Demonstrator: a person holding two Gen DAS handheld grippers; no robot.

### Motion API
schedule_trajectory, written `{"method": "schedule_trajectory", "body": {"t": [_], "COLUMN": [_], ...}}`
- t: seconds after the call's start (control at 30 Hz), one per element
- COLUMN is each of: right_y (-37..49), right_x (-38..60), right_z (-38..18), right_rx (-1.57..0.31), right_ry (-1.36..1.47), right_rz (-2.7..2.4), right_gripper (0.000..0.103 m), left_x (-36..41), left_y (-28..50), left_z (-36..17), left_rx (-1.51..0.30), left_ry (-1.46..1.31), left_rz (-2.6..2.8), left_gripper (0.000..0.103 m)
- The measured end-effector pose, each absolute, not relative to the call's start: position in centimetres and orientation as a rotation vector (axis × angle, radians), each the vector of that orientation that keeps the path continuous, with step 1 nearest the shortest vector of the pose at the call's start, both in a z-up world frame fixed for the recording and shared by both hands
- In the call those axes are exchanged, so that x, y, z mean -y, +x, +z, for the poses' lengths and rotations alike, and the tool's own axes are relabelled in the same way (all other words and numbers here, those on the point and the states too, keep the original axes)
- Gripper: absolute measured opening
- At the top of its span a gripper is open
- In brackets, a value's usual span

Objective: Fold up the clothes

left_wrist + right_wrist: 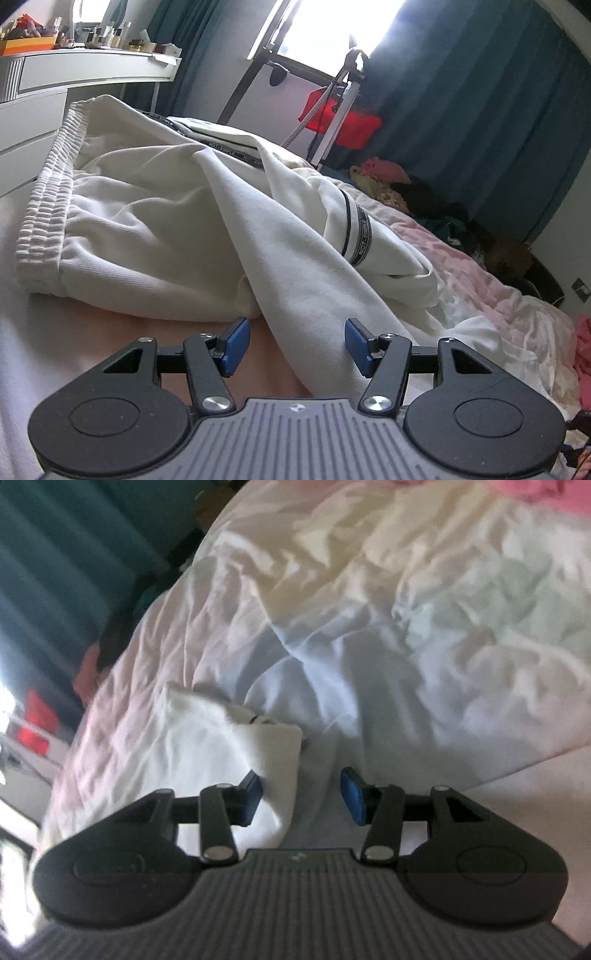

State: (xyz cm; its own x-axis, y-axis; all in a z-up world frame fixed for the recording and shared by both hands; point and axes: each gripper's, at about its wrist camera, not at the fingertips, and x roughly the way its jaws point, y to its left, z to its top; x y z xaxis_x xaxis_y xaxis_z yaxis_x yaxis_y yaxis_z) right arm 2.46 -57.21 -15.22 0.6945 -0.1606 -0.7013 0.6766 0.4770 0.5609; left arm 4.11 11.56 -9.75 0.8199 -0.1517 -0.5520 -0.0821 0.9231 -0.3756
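White sweatpants (177,221) lie rumpled across a bed, elastic waistband (46,206) at the left and a leg with black printed side tape (360,236) trailing to the right over a crumpled pink-and-white duvet (491,295). The left gripper (297,345) hovers low at the near edge, its blue pads (234,345) set apart with a fold of the white fabric running between them, neither pad pressing on it. In the right wrist view (blurred), the right gripper (301,799) also stands parted over the bedding, a white cloth end (236,757) lying just beside its left pad (251,799) and nothing gripped. Beyond the bed stand a white dresser (74,74) crowded with bottles, teal curtains (480,110) and a bright window (332,29).
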Motion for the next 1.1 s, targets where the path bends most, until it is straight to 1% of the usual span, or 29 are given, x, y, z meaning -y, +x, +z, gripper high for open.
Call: {"method": "schedule_trajectory", "body": {"t": [0.1,0.17,0.23,0.3,0.37,0.53,0.6,0.7,0.73,0.8,0.83,0.87,0.9,0.97,1.0,1.1], "right_y": [3.0,3.3,3.8,4.1,3.8,-0.2,-0.2,0.5,0.8,0.5,0.3,0.2,0.0,-0.4,-0.7,-0.9], "right_x": [57.6,57.3,56.6,55.7,55.4,56.3,57.0,57.9,58.2,58.2,58.2,58.2,57.9,57.2,56.6,54.4], "right_z": [-15.8,-15.2,-14.3,-13.1,-12.1,-9.7,-10.1,-12.5,-13.4,-14.5,-15.1,-15.1,-14.5,-13.2,-12.3,-9.1], "right_rx": [-0.578,-0.539,-0.522,-0.501,-0.44,-0.169,-0.205,-0.358,-0.417,-0.451,-0.467,-0.475,-0.468,-0.451,-0.419,-0.339], "right_ry": [0.981,0.965,0.929,0.858,0.842,0.946,0.911,0.918,0.932,1.004,1.041,1.062,1.035,0.976,0.923,0.769], "right_rz": [-0.543,-0.53,-0.503,-0.492,-0.49,-0.623,-0.685,-0.739,-0.758,-0.785,-0.797,-0.814,-0.853,-0.932,-0.973,-0.995], "right_gripper": [0.047,0.019,0.013,0.01,0.009,0.008,0.008,0.008,0.01,0.014,0.022,0.032,0.038,0.072,0.078,0.08], "left_x": [-11.2,-11.0,-10.9,-10.8,-10.7,-10.8,-10.9,-11.0,-11.1,-11.1,-11.1,-11.1,-11.1,-11.2,-11.3,-11.6], "left_y": [4.3,4.2,4.2,4.1,4.0,3.8,3.8,3.8,3.7,3.7,3.7,3.7,3.6,3.6,3.7,3.8], "left_z": [-9.9,-9.9,-10.0,-10.0,-10.0,-9.9,-9.8,-9.7,-9.7,-9.6,-9.6,-9.7,-9.7,-9.8,-9.9,-9.9], "left_rx": [-0.612,-0.607,-0.604,-0.598,-0.59,-0.581,-0.583,-0.584,-0.586,-0.588,-0.589,-0.591,-0.595,-0.603,-0.607,-0.612], "left_ry": [-0.378,-0.365,-0.353,-0.341,-0.329,-0.314,-0.321,-0.328,-0.331,-0.331,-0.331,-0.332,-0.336,-0.348,-0.355,-0.378], "left_rz": [-0.038,-0.035,-0.031,-0.02,-0.003,0.016,0.01,-0.002,-0.006,-0.011,-0.013,-0.015,-0.017,-0.021,-0.022,-0.023], "left_gripper": [0.06,0.061,0.061,0.061,0.061,0.061,0.061,0.061,0.061,0.061,0.061,0.061,0.061,0.061,0.061,0.061]}}
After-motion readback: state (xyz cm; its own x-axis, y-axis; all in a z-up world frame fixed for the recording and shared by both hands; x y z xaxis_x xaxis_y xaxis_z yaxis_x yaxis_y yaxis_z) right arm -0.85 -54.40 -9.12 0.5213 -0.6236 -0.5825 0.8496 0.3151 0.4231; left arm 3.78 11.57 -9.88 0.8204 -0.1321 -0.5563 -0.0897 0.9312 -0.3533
